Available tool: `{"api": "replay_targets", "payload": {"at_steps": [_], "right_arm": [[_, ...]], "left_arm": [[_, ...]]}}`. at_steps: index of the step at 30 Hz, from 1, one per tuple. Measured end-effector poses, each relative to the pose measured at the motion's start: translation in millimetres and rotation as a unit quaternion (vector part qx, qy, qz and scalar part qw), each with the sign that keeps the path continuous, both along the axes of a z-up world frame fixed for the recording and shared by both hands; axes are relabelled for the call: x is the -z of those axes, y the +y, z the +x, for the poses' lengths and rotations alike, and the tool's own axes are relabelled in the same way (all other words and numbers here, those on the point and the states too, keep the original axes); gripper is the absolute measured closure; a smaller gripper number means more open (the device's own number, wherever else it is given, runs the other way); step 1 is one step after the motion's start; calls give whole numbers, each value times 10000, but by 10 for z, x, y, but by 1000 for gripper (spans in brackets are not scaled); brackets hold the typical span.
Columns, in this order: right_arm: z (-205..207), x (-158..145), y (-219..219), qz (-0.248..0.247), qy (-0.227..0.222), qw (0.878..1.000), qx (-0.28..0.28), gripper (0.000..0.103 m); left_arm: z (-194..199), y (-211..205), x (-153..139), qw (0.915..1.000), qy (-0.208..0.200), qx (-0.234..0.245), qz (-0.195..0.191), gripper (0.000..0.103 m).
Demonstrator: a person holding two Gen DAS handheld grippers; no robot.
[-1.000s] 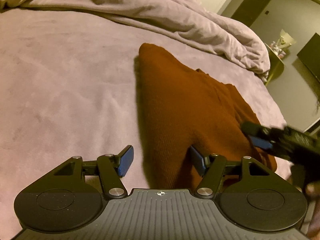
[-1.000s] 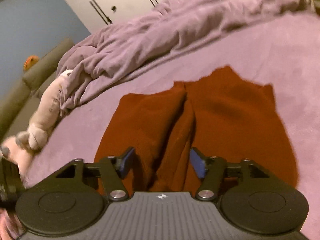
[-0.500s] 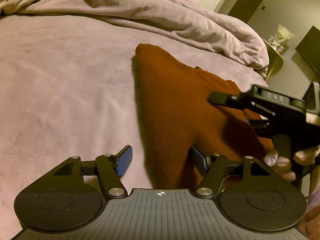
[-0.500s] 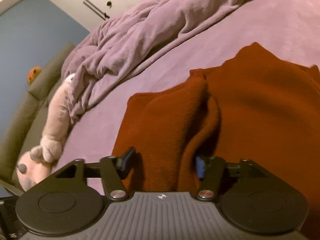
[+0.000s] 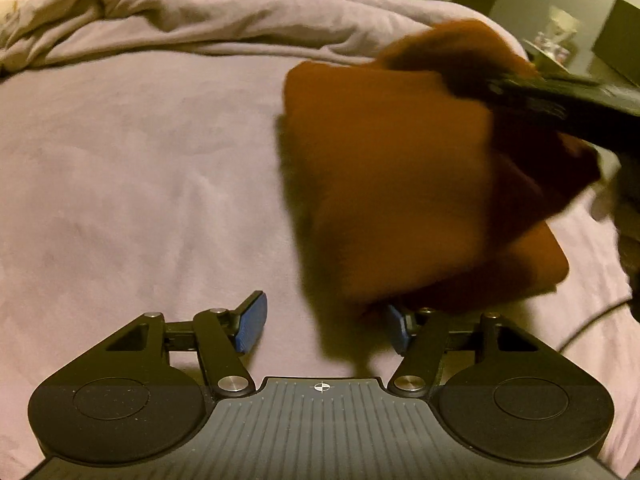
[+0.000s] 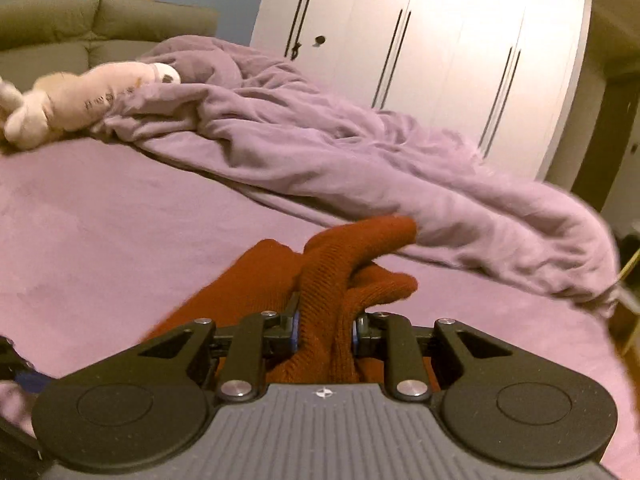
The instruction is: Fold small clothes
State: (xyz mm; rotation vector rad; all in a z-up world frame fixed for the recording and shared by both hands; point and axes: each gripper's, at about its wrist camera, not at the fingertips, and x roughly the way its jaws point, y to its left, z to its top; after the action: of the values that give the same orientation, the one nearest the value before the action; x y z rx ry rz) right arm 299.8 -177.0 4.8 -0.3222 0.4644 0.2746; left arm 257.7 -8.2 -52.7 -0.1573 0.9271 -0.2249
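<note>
Right gripper [image 6: 324, 330] pinching a bunched fold of the rust knit garment [image 5: 392, 184], jaws just closed on it, lifting it off the bed [image 5: 140, 184] (probably to fold over); left gripper [image 5: 324, 326] open, empty beside the garment's near edge; rumpled duvet [image 6: 340, 152] beyond.

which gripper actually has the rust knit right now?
The right gripper: its fingers have just closed on a bunched fold of the rust knit garment. The left gripper is open over the purple bedsheet, holding nothing.
</note>
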Motion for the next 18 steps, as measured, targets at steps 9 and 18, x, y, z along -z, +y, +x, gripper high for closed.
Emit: {"api": "replay_targets", "payload": {"at_steps": [9, 18], "right_arm": [[257, 494, -726, -307, 499, 9951, 793, 82], [-15, 566, -1508, 1742, 873, 9669, 1649, 56]], "left_arm": [[87, -273, 53, 9995, 239, 172, -81, 35], [90, -155, -35, 9993, 230, 145, -252, 36]]}}
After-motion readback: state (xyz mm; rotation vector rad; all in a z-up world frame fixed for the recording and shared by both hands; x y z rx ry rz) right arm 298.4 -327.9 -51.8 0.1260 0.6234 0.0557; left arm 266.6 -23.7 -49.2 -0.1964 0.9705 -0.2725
